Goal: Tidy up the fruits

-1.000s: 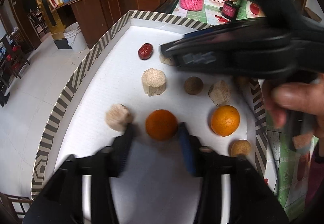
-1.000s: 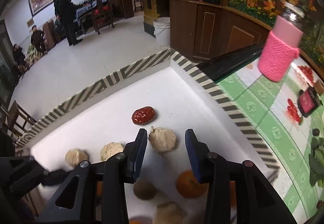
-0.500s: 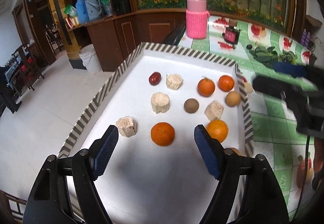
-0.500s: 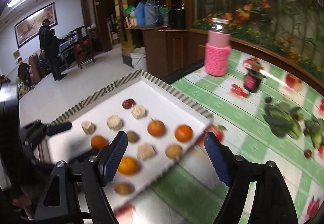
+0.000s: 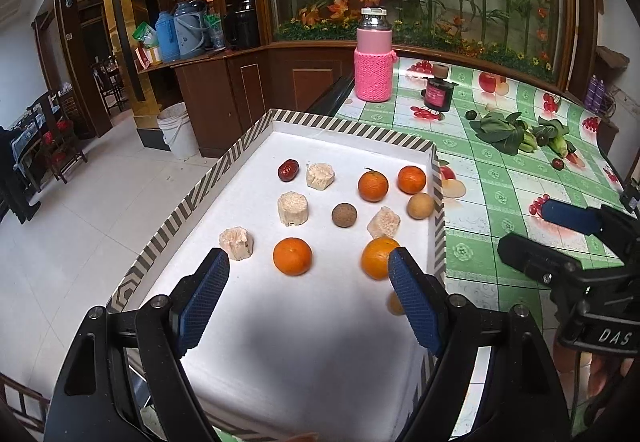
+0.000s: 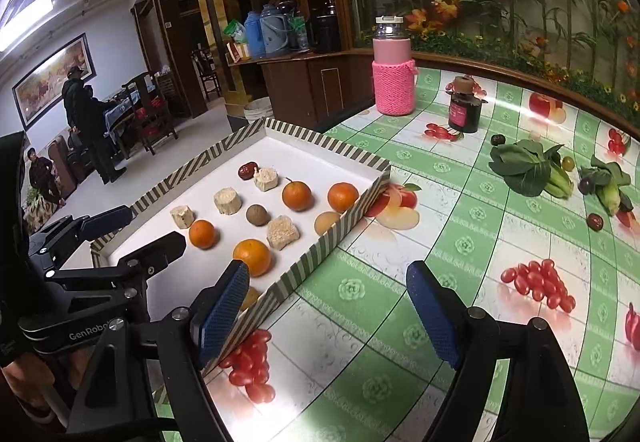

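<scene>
Left gripper point(image 5: 308, 294) spread wide, empty, above the near end of the striped tray point(image 5: 352, 128); nearest orange point(image 5: 292, 256) lies just beyond its fingertips. Right gripper point(image 6: 328, 310) also spread, empty, over the tablecloth point(image 6: 472, 242) beside the tray.

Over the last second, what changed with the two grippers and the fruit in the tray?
Both grippers backed away from the tray and opened: left gripper left the near orange, right gripper now hangs over the tablecloth. Neither holds anything. The fruit stayed put.
</scene>
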Motion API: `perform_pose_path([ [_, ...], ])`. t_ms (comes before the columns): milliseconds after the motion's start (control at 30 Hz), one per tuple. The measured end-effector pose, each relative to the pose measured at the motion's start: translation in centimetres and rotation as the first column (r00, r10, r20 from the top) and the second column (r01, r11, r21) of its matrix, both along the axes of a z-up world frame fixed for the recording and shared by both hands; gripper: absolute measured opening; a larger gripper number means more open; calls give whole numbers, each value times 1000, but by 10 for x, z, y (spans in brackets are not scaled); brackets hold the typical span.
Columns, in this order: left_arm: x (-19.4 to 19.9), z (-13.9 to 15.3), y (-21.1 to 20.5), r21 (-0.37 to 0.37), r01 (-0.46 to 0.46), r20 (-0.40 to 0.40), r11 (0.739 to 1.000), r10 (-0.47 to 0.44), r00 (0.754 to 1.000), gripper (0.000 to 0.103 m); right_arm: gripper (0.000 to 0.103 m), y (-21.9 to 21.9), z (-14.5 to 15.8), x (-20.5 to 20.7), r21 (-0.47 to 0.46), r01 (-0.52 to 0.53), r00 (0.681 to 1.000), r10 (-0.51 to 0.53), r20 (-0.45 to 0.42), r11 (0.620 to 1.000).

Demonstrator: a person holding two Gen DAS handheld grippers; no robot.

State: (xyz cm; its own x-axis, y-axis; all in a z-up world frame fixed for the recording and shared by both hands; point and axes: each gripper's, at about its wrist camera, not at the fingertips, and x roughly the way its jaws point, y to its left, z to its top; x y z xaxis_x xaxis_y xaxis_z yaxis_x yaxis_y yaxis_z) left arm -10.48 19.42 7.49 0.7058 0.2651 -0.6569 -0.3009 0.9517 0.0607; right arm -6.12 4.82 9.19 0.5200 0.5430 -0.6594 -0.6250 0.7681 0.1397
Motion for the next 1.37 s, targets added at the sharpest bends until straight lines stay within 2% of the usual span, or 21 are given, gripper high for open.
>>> perform_pose_path([
  [1067, -7, 1, 0, 4, -23, 12, 1000, 23, 1000, 82, 85, 19, -14, -11, -48, -48, 998, 46, -35, 998],
  [1167, -9, 1, -1, 31, -28, 22, 999, 27, 999, 82, 85, 21, -15, -12, -51, -55, 998, 53, -37, 997],
  [1367, -6, 2, -11, 33, 10, 7, 999, -11, 1000, 82, 85, 13, -13, -8, -41, -39, 999, 37, -33, 998],
])
